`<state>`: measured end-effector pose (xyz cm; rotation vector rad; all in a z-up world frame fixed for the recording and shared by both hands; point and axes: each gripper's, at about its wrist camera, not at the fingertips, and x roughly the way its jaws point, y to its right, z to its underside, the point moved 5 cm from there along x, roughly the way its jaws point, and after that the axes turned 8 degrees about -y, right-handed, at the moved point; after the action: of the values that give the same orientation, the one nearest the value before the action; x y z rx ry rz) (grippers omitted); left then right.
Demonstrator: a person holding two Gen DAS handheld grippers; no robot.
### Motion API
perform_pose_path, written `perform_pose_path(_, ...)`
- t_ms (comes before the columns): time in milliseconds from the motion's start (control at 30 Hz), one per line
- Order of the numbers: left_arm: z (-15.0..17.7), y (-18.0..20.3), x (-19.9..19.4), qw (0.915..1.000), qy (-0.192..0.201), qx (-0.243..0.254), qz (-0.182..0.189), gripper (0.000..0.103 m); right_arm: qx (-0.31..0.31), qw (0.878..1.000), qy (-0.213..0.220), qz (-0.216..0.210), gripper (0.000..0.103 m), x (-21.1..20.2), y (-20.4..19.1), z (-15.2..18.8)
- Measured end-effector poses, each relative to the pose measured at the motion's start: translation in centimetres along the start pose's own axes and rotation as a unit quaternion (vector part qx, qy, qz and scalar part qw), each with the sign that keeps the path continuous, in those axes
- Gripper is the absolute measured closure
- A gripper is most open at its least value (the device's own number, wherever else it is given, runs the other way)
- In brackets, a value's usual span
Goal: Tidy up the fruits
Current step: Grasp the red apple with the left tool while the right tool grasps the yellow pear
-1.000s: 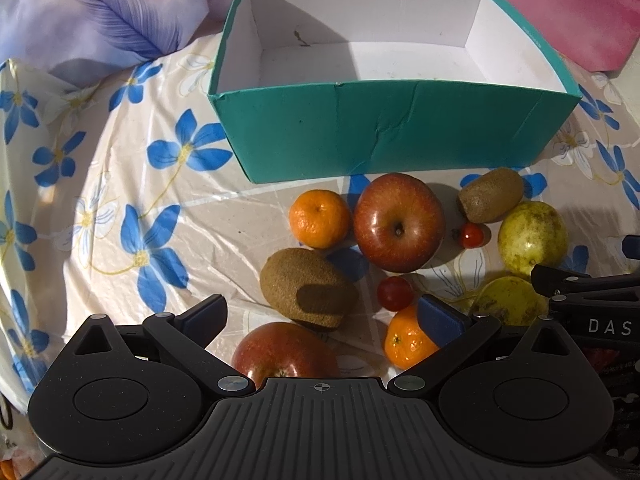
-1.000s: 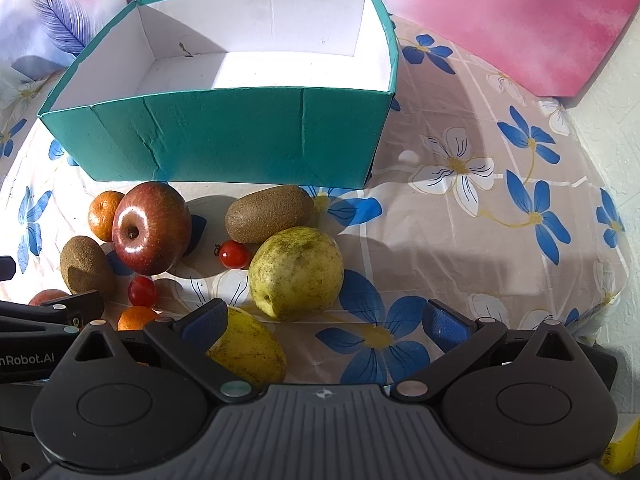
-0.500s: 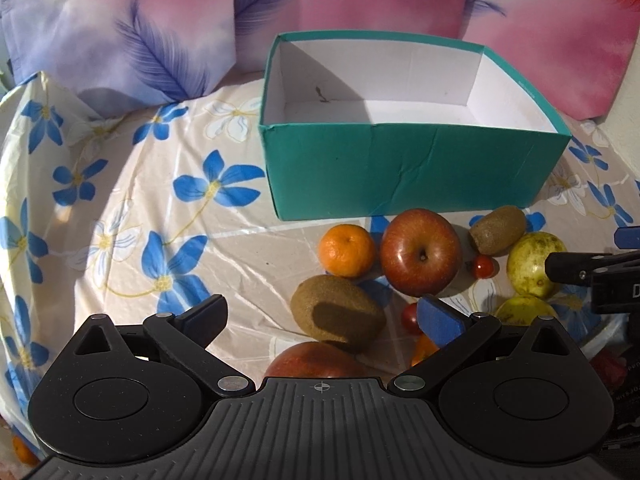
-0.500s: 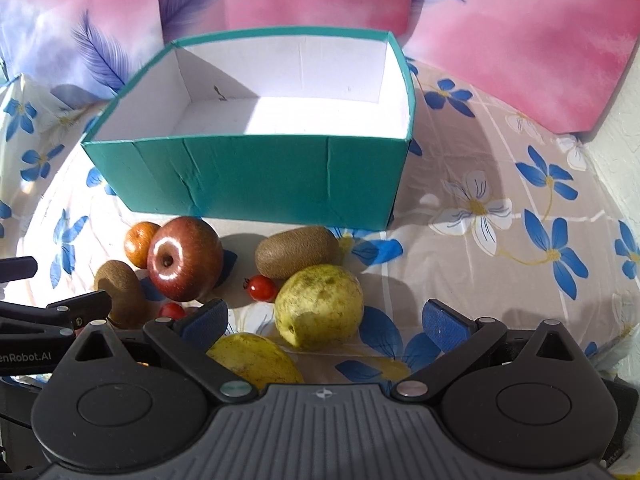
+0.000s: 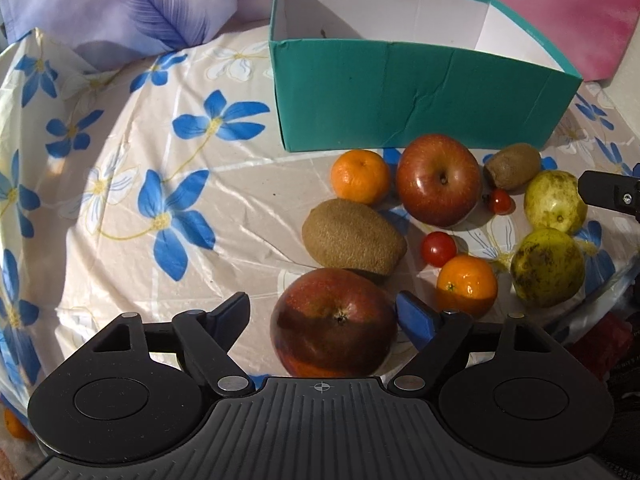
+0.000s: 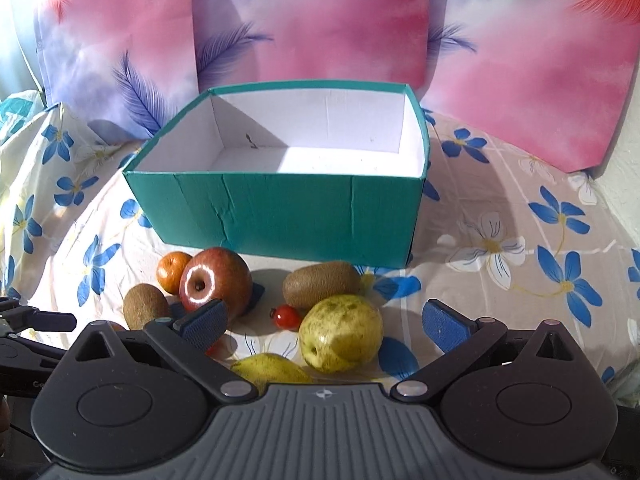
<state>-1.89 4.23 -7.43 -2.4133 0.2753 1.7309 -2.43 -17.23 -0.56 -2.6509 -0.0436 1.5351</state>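
Between the spread left hand-held gripper [image 5: 323,315] pads, a red apple [image 5: 334,322]; right hand-held gripper [image 6: 325,323] likewise spread.

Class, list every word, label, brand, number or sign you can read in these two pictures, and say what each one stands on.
No text can be read in full.
Faint pale lettering on the left gripper body, at the left edge of the right wrist view: cut off and too blurred to read.
Teal box: no writing, only a small dark mark on its inner wall.
Tablecloth and fruit: no labels or stickers.
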Motion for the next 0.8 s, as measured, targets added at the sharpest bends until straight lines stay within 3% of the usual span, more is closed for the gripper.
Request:
perform_pose_path(300,-0.1,0.6,2.4,0.9993,-0.037,0.007,-0.001,0.024,-0.001,1.0,-0.021,0.022,0.0,0.6,-0.3,0.6)
perform_pose_path(800,-0.5,0.3,3.8,0.9989,-0.042,0.017,0.009,0.025,0.015,0.998,-0.056,0.038,0.0,2.0,0.3,0.7)
